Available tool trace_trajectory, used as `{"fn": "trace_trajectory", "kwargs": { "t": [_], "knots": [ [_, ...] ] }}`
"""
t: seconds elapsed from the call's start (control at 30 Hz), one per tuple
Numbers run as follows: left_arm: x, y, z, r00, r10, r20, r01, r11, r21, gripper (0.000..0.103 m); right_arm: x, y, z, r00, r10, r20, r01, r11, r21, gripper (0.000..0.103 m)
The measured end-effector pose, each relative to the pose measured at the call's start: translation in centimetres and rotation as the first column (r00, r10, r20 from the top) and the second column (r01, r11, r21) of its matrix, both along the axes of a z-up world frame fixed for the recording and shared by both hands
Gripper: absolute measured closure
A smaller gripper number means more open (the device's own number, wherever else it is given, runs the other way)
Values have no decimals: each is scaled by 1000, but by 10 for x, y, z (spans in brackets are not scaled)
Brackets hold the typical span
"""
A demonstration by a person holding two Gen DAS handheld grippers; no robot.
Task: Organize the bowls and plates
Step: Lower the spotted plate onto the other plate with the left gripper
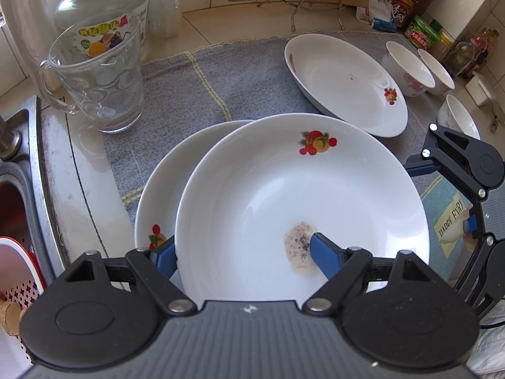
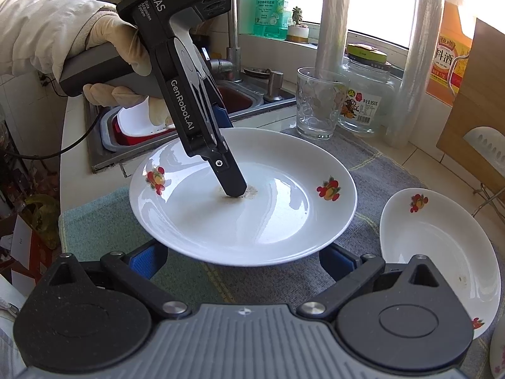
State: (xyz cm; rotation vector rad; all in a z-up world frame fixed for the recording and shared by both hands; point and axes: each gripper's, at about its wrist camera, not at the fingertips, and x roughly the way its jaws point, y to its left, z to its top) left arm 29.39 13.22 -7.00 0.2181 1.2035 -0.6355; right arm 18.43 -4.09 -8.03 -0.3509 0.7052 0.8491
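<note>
Left wrist view is showing a lower plate (image 1: 164,183) peeking out left from under the top plate (image 1: 284,195); the right wrist view is hiding it and showing one plate only. The right view alone is giving the gloved hand (image 2: 126,53) gripping the handle and the sink (image 2: 104,154) with a red-and-white strainer basket (image 2: 139,126) sitting in it. Both plates are lying on the grey cloth (image 1: 236,79). Left gripper (image 1: 244,252) is straddling the top plate's near wall, jaws narrow, one finger outside the rim, the other touching a speckled stain (image 1: 300,246) in the well; clamping or not, can't tell. Glass mug (image 1: 98,88) is standing empty at left, jar (image 1: 101,9) behind it. Oval dish (image 1: 344,85) is holding only a small speck, three bowls (image 1: 407,69) looking empty at right. Right gripper (image 2: 240,259) is hovering, jaws wide, holding nothing.
</note>
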Motion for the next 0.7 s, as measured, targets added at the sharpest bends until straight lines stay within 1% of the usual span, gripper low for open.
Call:
{"fn": "trace_trajectory", "kwargs": {
  "t": [0.1, 0.23, 0.37, 0.7],
  "knots": [
    [1, 1, -1, 1000, 12, -13, -11, 1000, 8, 19, 1, 0, 0, 1000, 3, 0, -3, 1000, 5, 0],
    [0, 4, -3, 999, 26, -22, -25, 999, 36, 19, 2, 0, -1, 1000, 10, -1, -10, 1000, 9, 0],
    [-1, 10, -1, 998, 50, -31, -49, 999, 13, 19, 5, 1, -2, 1000, 23, -5, -23, 1000, 13, 0],
    [-8, 19, 9, 995, 93, -36, -93, 996, 3, 18, 10, 4, -5, 998, 47, -29, -46, 999, 21, 0]
  ]
}}
